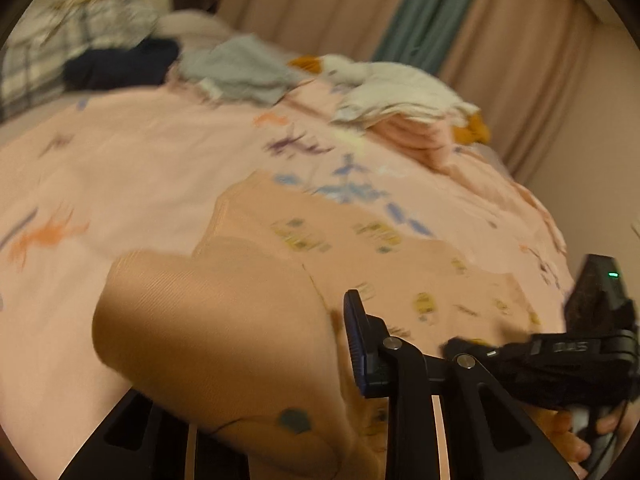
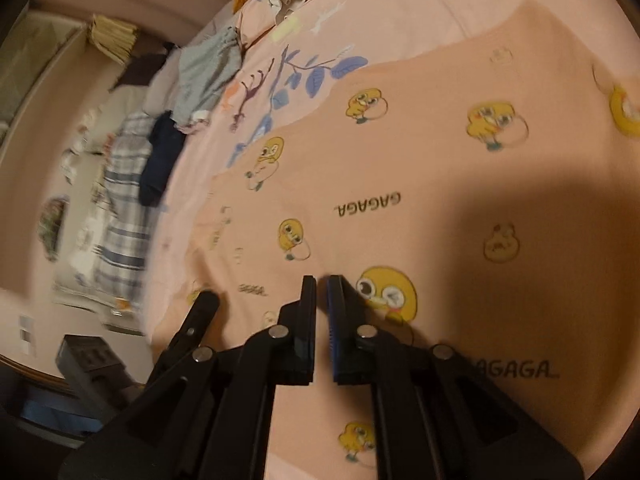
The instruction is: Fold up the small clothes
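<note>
A peach garment [image 2: 420, 184] printed with yellow ducks and "GAGAGA" lies spread on the pink bedsheet [image 1: 140, 152]. Near my left gripper [image 1: 316, 320] a fold of the garment [image 1: 216, 320] rises and bunches between the jaws. It covers the left finger, while the right finger [image 1: 356, 336] presses against the cloth. My right gripper [image 2: 322, 300] hovers low over the garment with its jaws nearly together; I cannot tell whether any cloth is pinched. In the left wrist view the right gripper's body [image 1: 592, 320] reaches in from the right, a hand [image 1: 576, 436] beneath it.
At the far side of the bed lie a grey garment [image 1: 240, 68], a navy one [image 1: 120, 64] and a plaid cloth [image 1: 60, 48]. A goose plush with white and pink folded clothes [image 1: 400, 96] sits at the back right. Curtains [image 1: 320, 0] hang behind.
</note>
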The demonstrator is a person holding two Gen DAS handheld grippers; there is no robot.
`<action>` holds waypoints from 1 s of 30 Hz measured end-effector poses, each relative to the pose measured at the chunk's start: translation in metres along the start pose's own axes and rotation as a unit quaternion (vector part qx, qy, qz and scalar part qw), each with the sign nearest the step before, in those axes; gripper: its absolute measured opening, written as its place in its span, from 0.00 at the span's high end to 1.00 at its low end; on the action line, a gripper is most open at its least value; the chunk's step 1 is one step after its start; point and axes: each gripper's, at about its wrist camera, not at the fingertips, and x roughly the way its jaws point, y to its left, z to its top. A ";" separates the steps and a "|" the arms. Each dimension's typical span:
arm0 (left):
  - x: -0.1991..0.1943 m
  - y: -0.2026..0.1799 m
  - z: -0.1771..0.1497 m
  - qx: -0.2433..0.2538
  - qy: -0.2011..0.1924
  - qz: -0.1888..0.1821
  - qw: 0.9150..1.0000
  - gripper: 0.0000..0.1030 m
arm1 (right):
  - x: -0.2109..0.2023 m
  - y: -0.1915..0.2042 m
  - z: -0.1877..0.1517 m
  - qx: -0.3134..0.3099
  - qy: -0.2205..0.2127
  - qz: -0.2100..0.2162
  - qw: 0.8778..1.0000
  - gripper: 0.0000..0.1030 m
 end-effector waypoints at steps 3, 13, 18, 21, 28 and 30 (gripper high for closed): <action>-0.004 -0.006 0.001 -0.008 0.005 -0.064 0.998 0.74 | -0.001 -0.003 -0.004 0.008 0.004 0.007 1.000 0.97; 0.012 0.003 0.002 -0.063 0.048 -0.145 0.986 0.74 | 0.007 0.003 -0.006 -0.010 0.025 0.002 1.000 0.99; 0.017 0.012 0.005 -0.103 0.067 -0.183 0.975 0.74 | 0.000 0.012 -0.010 -0.048 0.035 -0.019 0.998 0.97; 0.022 0.014 0.005 -0.116 0.082 -0.201 0.969 0.74 | 0.006 0.012 -0.012 -0.054 0.057 -0.015 0.997 0.97; 0.018 0.007 0.002 -0.118 0.100 -0.238 0.959 0.74 | 0.000 -0.010 -0.009 -0.008 0.079 0.036 0.996 0.97; 0.014 0.003 0.000 -0.112 0.108 -0.258 0.953 0.74 | -0.005 -0.018 -0.009 0.012 0.078 0.046 0.996 0.97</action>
